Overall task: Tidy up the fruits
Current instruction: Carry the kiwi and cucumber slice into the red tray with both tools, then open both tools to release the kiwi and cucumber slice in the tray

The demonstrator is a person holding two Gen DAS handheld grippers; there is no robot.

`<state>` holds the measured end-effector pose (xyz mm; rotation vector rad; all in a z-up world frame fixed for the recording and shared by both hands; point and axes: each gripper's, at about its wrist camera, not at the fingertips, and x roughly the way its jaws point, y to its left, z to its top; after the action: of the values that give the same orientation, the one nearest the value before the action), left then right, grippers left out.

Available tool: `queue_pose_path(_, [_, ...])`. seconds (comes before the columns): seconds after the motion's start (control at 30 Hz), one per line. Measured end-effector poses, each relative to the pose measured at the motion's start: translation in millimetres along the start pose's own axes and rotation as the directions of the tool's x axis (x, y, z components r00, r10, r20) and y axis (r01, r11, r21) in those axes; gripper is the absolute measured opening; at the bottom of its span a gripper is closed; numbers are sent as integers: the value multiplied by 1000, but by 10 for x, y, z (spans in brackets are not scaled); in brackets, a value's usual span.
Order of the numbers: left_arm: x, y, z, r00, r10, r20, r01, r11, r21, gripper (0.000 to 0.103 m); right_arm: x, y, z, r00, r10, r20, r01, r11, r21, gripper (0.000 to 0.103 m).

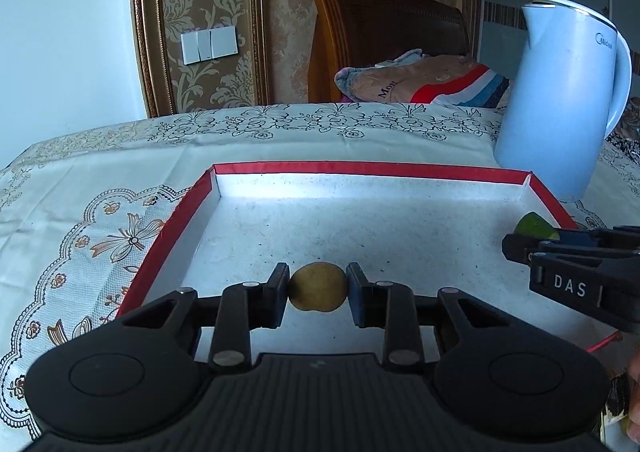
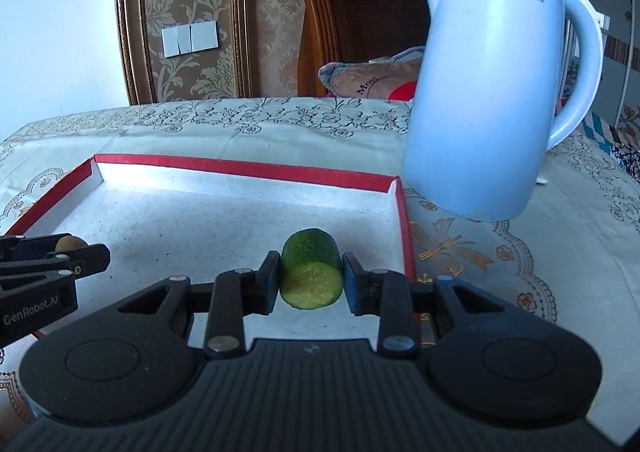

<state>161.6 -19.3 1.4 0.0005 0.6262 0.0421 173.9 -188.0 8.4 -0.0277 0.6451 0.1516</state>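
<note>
Nearest, left gripper [image 1: 318,292] clamped on small yellow-brown fruit [image 1: 318,286], right gripper [image 2: 311,278] clamped on green cucumber piece [image 2: 313,268], both low over white floor of red-rimmed tray [image 1: 360,168]. Beyond tray, at right on floral tablecloth [image 1: 100,180], pale blue kettle [image 1: 560,100].

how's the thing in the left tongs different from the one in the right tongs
The left tongs hold a small round yellow-brown fruit; the right tongs hold a green cucumber piece. The fruit looks whole and smooth, while the cucumber piece is a cylinder with a pale cut face towards the camera. Both are gripped from the sides over the red-rimmed tray.
</note>
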Motion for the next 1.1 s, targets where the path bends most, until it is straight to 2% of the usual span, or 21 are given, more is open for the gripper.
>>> queue_pose_path(0.2, [191,89,61,997,-16,-77,12,998,-57,30,74,-6,13,999,5,-54,-5,1000,9,30])
queue_pose_path(0.43, [207,99,56,997,5,-75,-9,998,-56,30,71,-17,15,999,2,-54,-1,1000,18,31])
queue_pose_path(0.5, [201,82,49,997,9,-75,-12,999,-45,30,62,-11,15,999,-5,-48,6,1000,14,35])
queue_pose_path(0.57, [199,61,48,997,13,-75,-16,999,-34,31,45,-13,16,999,-13,-39,14,1000,16,48])
queue_pose_path(0.63, [189,60,47,997,13,-75,-16,999,-36,31,26,-20,18,999,-16,-30,16,1000,19,57])
queue_pose_path(0.8, [112,110,52,999,6,-44,-9,998,-68,31,-12,-64,8,1000,-23,-12,24,999,44,72])
queue_pose_path(0.83, [91,116,50,999,1,-37,-4,997,-72,32,-26,-72,5,1000,-28,-4,29,998,50,75])
queue_pose_path(0.9, [41,112,38,1000,1,-20,-3,997,-72,45,-42,-76,2,1000,-28,2,28,998,50,76])
queue_pose_path(0.93, [12,104,33,1000,4,-4,-5,997,-71,55,-52,-74,-5,1000,-29,4,28,998,50,76])
queue_pose_path(0.97, [-27,94,29,1000,8,19,-6,998,-69,59,-67,-72,-13,1000,-29,8,28,998,52,76])
queue_pose_path(1.1, [-171,73,29,996,10,86,-5,998,-61,59,-145,-55,-41,999,-26,34,24,999,46,80])
